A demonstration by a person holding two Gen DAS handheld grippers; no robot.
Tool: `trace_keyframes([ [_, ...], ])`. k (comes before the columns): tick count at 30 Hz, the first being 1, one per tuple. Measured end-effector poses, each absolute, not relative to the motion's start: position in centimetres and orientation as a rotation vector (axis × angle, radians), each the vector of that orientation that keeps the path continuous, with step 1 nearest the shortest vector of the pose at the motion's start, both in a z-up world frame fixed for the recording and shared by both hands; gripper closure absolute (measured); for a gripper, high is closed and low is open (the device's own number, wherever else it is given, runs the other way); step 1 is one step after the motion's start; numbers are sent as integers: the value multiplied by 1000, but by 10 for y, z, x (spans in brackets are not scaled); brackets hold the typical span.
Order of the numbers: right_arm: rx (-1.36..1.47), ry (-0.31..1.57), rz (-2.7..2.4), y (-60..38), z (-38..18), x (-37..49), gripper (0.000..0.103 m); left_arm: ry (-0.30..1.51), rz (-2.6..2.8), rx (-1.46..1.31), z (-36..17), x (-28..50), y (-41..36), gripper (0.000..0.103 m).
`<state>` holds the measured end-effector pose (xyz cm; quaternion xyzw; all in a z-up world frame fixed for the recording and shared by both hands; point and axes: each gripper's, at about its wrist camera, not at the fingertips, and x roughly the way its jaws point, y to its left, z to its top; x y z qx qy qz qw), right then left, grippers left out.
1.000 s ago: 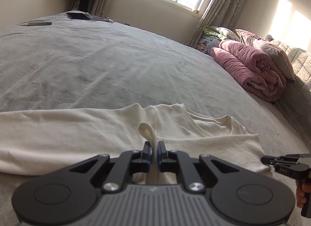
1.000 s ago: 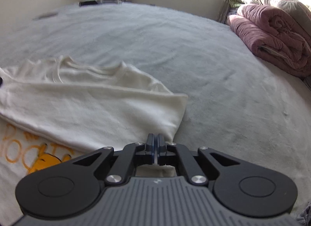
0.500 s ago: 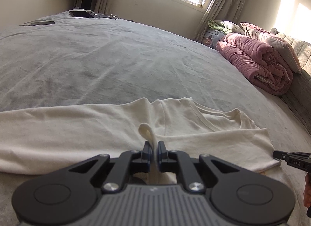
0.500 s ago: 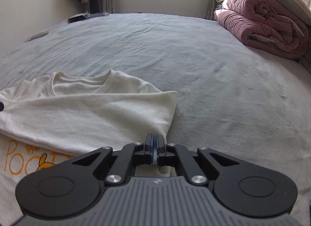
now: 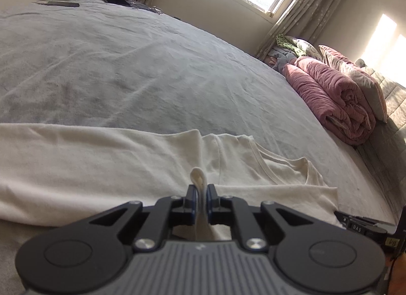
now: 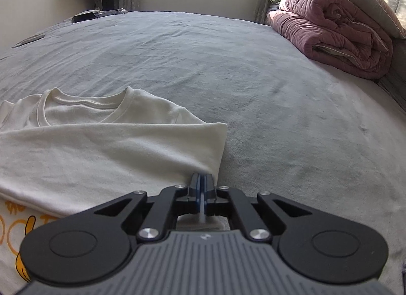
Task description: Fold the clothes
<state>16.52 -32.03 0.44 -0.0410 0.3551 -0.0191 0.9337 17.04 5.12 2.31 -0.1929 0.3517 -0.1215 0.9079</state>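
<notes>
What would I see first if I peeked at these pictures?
First, the cream cotton T-shirt lying partly folded on the wide grey bedspread, with an orange cartoon print showing at its near left edge. Both black two-finger grippers pinch its cloth: the left gripper on a raised fold, the right gripper on the right edge. At the far right lies a rolled pink quilt.

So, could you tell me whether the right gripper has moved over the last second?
Yes. The right gripper, shut on the cream T-shirt, has turned right: the pink quilt now sits further left.
</notes>
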Motion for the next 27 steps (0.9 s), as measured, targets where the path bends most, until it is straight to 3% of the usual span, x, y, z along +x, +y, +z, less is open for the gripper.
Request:
trace_keyframes([
  [6,-81,727,-51,-318,6,166,100,732,-273,-403,21,175,47,97],
  [8,-45,723,-41,-323,9,166,87,738,-271,-414,20,177,49,98],
  [9,-21,717,-42,-326,10,165,85,743,-266,-424,20,178,50,98],
  [20,-34,683,-84,-314,6,171,87,598,-299,-405,34,171,47,99],
  [27,-56,694,-108,-310,6,167,87,705,-259,-400,12,184,55,99],
])
